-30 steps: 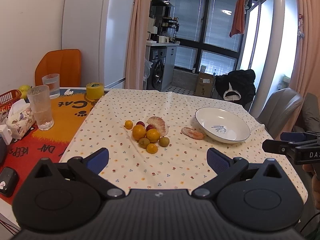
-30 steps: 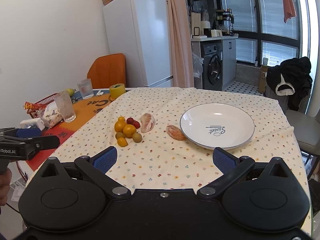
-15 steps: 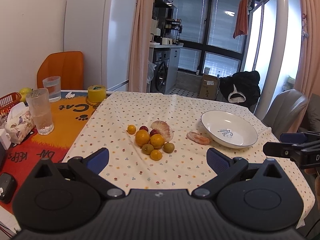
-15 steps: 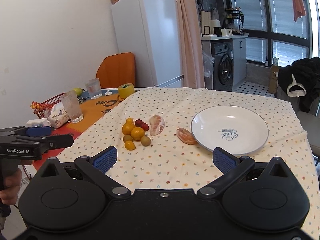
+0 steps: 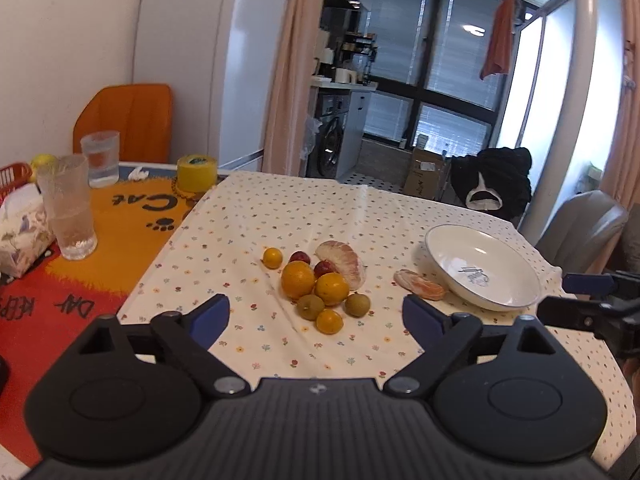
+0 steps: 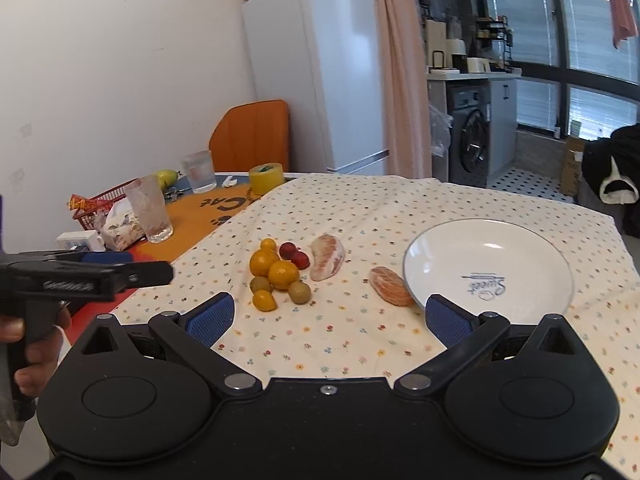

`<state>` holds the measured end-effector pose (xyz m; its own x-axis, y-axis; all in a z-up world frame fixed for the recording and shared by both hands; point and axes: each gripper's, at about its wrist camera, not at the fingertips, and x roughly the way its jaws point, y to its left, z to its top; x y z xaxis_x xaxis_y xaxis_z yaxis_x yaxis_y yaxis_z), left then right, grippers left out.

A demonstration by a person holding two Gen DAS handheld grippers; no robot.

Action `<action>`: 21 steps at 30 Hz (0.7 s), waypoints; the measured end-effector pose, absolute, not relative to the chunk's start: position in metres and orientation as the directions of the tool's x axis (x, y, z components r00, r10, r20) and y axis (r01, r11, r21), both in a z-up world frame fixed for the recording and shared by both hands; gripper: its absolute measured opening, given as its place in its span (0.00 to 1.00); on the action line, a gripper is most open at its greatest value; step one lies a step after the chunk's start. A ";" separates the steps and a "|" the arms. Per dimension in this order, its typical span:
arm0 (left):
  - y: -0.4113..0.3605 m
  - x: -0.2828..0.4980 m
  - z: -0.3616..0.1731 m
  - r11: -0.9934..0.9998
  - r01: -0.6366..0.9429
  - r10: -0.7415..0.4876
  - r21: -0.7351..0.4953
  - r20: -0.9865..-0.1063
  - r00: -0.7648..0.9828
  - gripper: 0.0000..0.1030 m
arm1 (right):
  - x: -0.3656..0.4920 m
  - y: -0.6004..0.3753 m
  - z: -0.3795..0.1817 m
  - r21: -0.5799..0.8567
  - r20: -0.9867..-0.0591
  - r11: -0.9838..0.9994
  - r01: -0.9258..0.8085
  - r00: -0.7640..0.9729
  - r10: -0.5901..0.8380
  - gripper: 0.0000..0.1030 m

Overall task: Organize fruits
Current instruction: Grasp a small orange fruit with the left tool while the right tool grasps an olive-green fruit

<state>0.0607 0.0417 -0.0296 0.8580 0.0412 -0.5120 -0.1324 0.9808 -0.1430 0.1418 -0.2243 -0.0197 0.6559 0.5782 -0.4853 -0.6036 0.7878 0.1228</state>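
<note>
Left wrist view has the whole fruit pile sitting mid-frame on the flowered tablecloth [image 5: 304, 216], so basically nothing's been sorted yet. The plate [image 5: 516, 276] at right-center is empty, no fruit in it. The left gripper [image 5: 316, 316] is spread wide w/ nothing between its fingers, hanging just short of the pile. The right gripper [image 6: 328, 314] is the same deal: spread, empty, well back from everything.

What's in the pile: two bigger oranges [image 5: 298, 279] touching each other, a few small orange ones, two greenish-brown round ones, two small red ones behind. A peeled pomelo wedge [image 5: 344, 264] leans right beside the cluster, and a second peeled segment [image 5: 420, 285] lies up against the plate's near-left rim. So every piece is still left to move, prob onto the plate, though that's a guess from the task line.

Differences btw views: the right wrist view shows the plate more from above, w/ the blue script printed in it readable-ish, plus the person's hand [image 6: 24, 360] gripping the other tool's handle at lower left, and a green-yellow fruit [image 6: 166, 177] behind the red basket [image 6: 100, 200] at left. The left wrist view instead catches the grey chair [image 5: 580, 220] at the right edge, and the right tool only as a dark tip poking in from the right.
</note>
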 end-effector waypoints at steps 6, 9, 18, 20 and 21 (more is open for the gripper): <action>0.049 0.076 -0.045 0.977 -0.150 0.047 -0.154 -0.531 0.846 0.75 | 0.156 -0.216 -0.029 0.139 -0.505 0.774 -0.618 0.628 0.592 0.92; 0.052 0.085 -0.053 0.973 -0.160 0.041 -0.170 -0.548 0.835 0.65 | 0.163 -0.212 -0.032 0.155 -0.510 0.769 -0.620 0.616 0.600 0.88; 0.054 0.106 -0.069 0.967 -0.169 0.032 -0.189 -0.568 0.823 0.50 | 0.186 -0.198 -0.042 0.169 -0.530 0.736 -0.656 0.569 0.629 0.73; 0.056 0.112 -0.071 0.966 -0.169 0.027 -0.195 -0.577 0.816 0.46 | 0.193 -0.196 -0.042 0.196 -0.533 0.728 -0.657 0.552 0.642 0.70; 0.057 0.115 -0.072 0.965 -0.171 0.024 -0.200 -0.579 0.815 0.45 | 0.196 -0.195 -0.042 0.213 -0.534 0.722 -0.659 0.540 0.651 0.70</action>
